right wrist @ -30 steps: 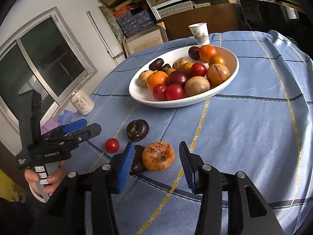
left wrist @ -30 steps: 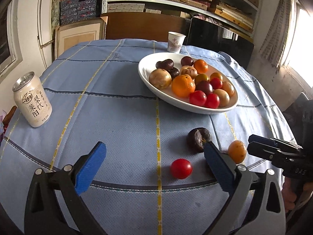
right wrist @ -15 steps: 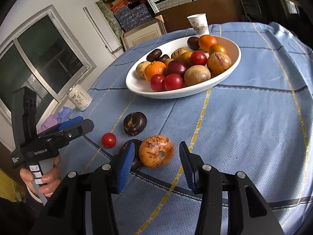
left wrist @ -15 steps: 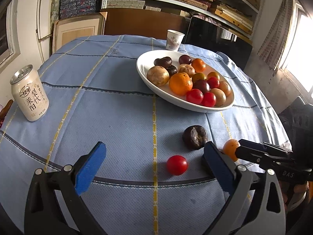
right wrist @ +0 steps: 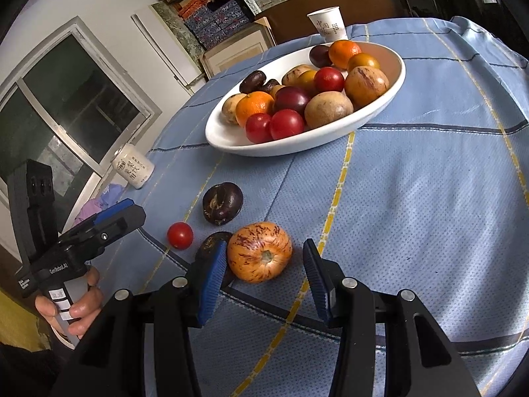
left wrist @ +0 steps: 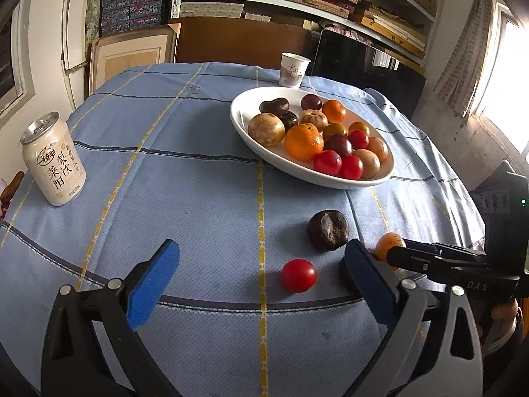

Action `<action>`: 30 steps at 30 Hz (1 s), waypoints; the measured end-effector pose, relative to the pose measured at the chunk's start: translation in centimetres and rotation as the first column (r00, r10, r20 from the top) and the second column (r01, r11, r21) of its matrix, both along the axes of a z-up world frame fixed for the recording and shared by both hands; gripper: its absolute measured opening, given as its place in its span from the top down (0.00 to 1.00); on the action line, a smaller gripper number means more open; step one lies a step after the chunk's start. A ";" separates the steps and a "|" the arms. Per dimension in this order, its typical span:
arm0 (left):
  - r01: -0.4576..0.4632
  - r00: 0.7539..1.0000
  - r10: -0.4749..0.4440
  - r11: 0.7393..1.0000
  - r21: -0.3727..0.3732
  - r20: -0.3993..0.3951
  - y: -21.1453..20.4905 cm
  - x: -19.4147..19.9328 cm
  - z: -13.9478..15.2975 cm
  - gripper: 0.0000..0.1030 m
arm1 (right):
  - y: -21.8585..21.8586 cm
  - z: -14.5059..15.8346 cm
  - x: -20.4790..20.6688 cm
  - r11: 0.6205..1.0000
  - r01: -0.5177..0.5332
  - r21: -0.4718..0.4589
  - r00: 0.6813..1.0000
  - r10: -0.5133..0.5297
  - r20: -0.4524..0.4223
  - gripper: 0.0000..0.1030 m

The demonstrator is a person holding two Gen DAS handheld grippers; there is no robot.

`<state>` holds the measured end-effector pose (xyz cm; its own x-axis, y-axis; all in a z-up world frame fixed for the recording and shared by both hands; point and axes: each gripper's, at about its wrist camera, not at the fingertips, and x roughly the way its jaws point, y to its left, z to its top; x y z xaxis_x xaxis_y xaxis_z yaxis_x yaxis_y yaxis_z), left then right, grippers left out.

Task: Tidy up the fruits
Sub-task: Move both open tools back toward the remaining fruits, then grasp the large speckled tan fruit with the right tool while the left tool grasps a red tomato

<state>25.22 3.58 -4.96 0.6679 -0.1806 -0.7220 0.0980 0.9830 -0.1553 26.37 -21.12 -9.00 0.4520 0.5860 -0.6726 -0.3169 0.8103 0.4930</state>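
A white oval bowl (left wrist: pixel 244 115) (right wrist: pixel 224 139) holds several fruits. Loose on the blue cloth lie a red tomato (left wrist: pixel 298 275) (right wrist: pixel 180 235), a dark purple fruit (left wrist: pixel 328 230) (right wrist: pixel 222 203), a second dark fruit (right wrist: pixel 210 243) half hidden behind my right finger, and an orange speckled fruit (right wrist: pixel 260 251) (left wrist: pixel 388 243). My right gripper (right wrist: pixel 264 273) is open with the speckled fruit between its pads, apart from both. My left gripper (left wrist: pixel 261 281) is open and empty, the tomato just ahead of it.
A white drink can (left wrist: pixel 53 163) (right wrist: pixel 134 168) stands at the table's left side. A paper cup (left wrist: pixel 293 69) (right wrist: pixel 327 23) stands behind the bowl. The table edge runs close under both grippers. Shelves and boxes fill the background.
My right gripper has moved forward, so the speckled fruit now sits between its pads. My left gripper has shifted slightly closer to the tomato. Both stay open.
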 end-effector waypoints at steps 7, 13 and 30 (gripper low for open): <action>-0.007 1.000 0.007 1.000 0.002 -0.007 0.4 -0.2 -0.2 0.05 | 0.1 0.0 0.0 1.000 -0.018 0.017 1.000 0.018 -0.003 0.61; 0.013 1.000 -0.012 0.999 0.031 -0.024 0.0 -0.1 -0.9 0.05 | -0.9 0.9 -0.2 0.999 0.032 0.019 0.999 -0.033 0.034 0.61; 0.136 0.988 -0.122 0.978 0.156 -0.095 -3.0 0.3 -3.3 0.38 | -1.5 1.9 -0.5 0.998 0.064 -0.008 0.995 -0.064 0.080 0.61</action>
